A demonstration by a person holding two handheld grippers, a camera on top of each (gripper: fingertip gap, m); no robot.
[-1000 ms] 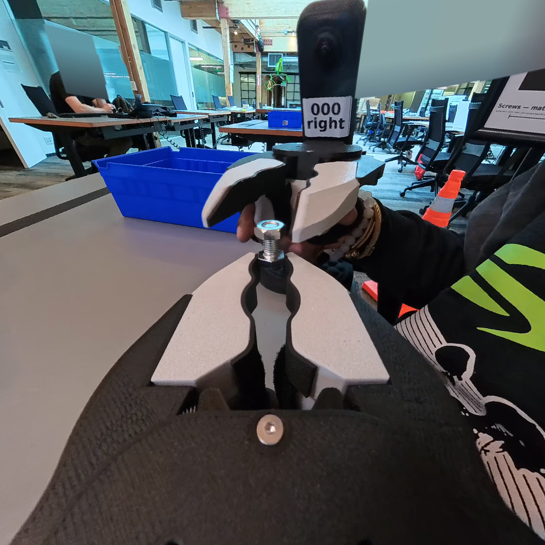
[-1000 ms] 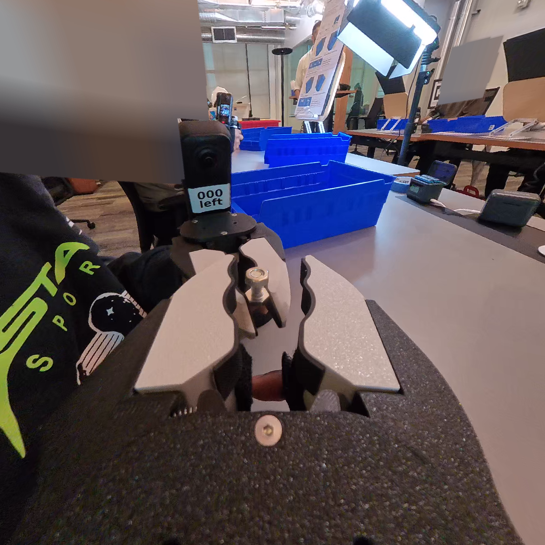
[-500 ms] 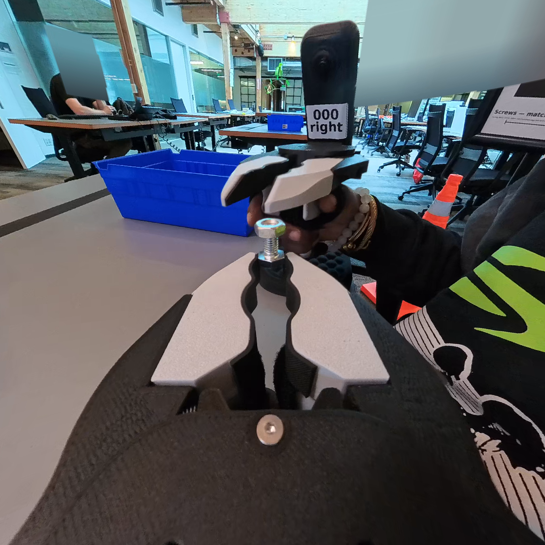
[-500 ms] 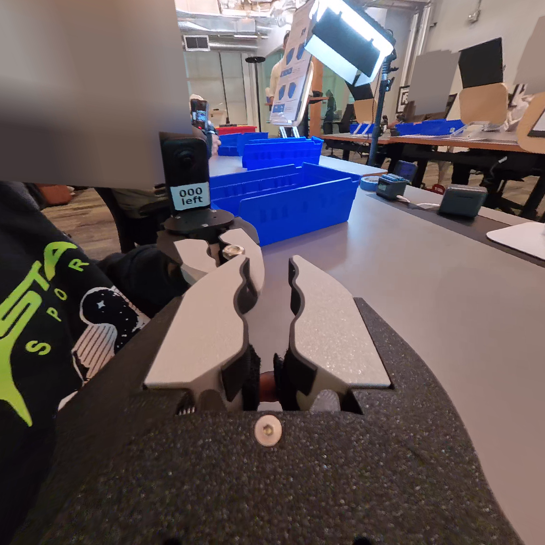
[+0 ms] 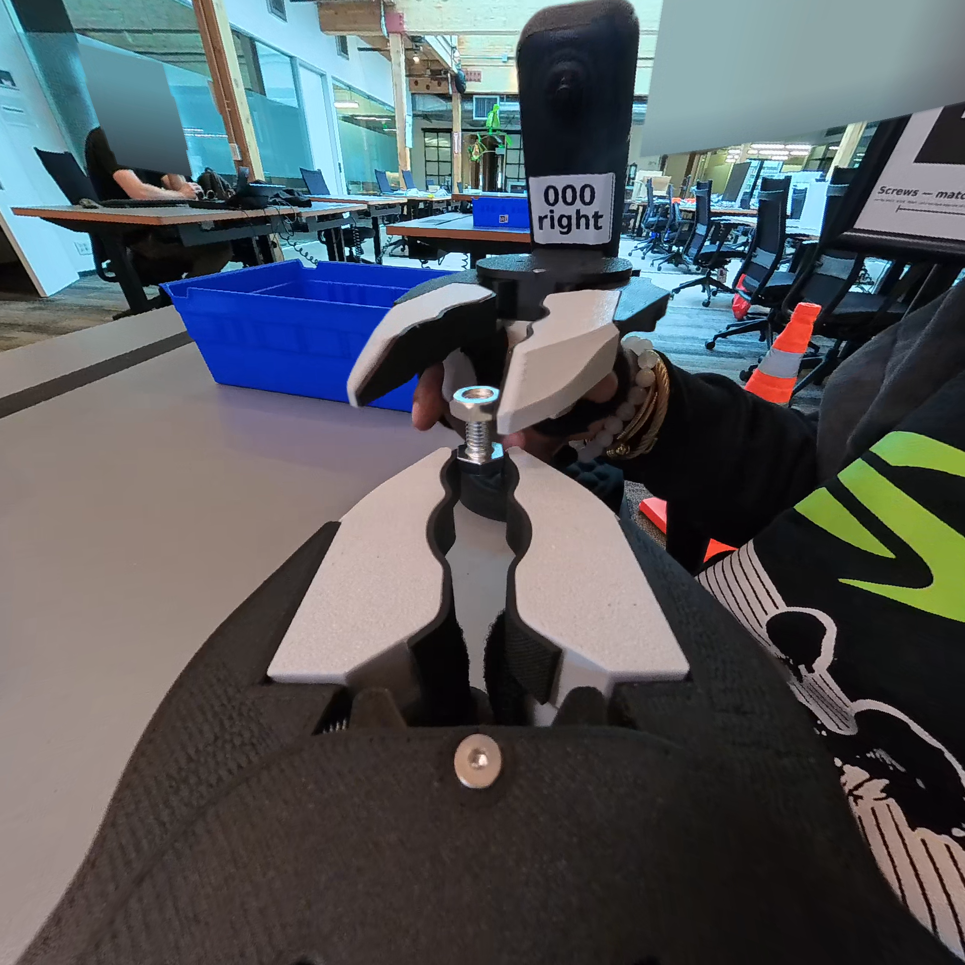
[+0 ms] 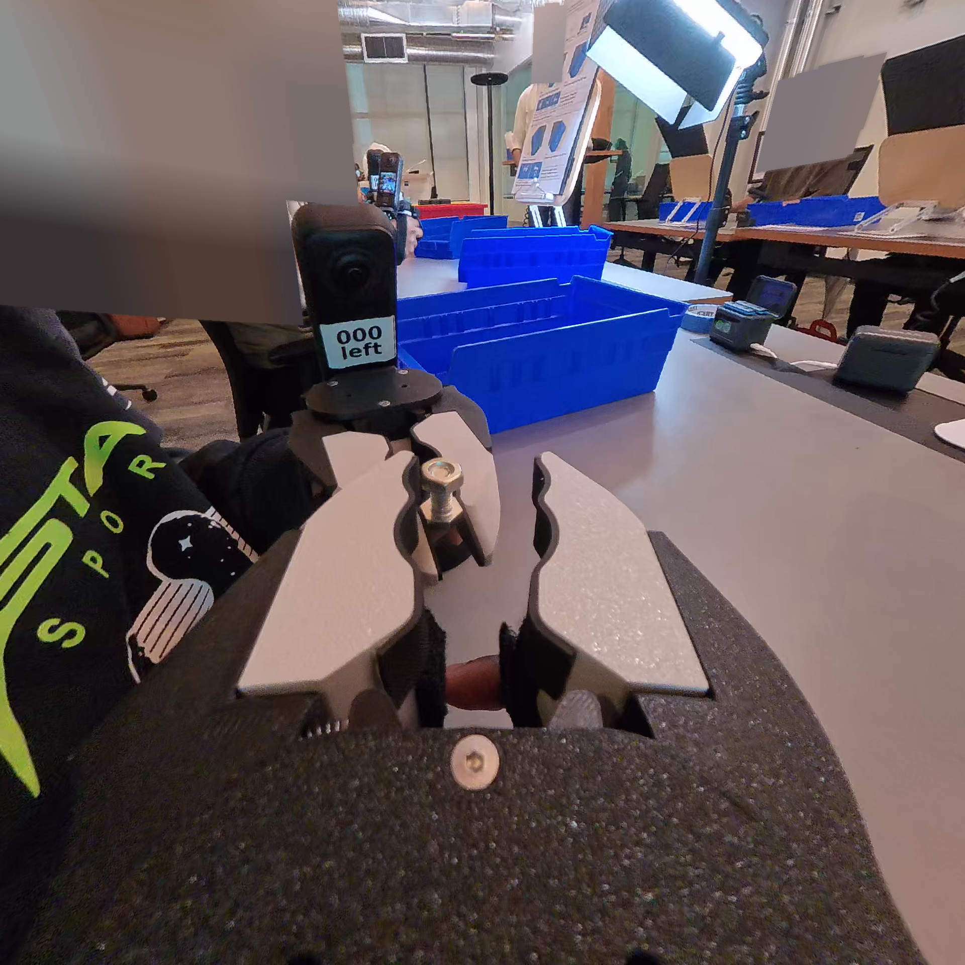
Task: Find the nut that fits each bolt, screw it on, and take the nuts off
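A silver bolt (image 5: 477, 434) stands upright, with my left gripper (image 5: 479, 459) shut on its lower hex end. A silver nut (image 5: 472, 402) sits at the top of the thread. My right gripper (image 5: 431, 410) faces the left one with its jaws open on either side of the nut; one finger (image 5: 553, 365) touches or nearly touches it. In the right wrist view the nut (image 6: 442, 472) lies between my right gripper's (image 6: 475, 462) spread fingers, nearer the left one. The left gripper (image 6: 454, 553) holds the bolt (image 6: 441, 504) behind them.
A blue bin (image 5: 292, 324) stands on the grey table (image 5: 156, 522) behind the grippers, and it also shows in the right wrist view (image 6: 548, 355). Small grey cases (image 6: 887, 355) lie at the table's right. The person's black sleeve (image 5: 731, 459) is close by. An orange cone (image 5: 783, 350) stands on the floor. Only a small space, under 4 cm, lies between the two pairs of fingers.
Half a second ago my right gripper was lifted back from the nut with narrower jaws. Now it is back around the nut with jaws wide. The left gripper and bolt have not moved.
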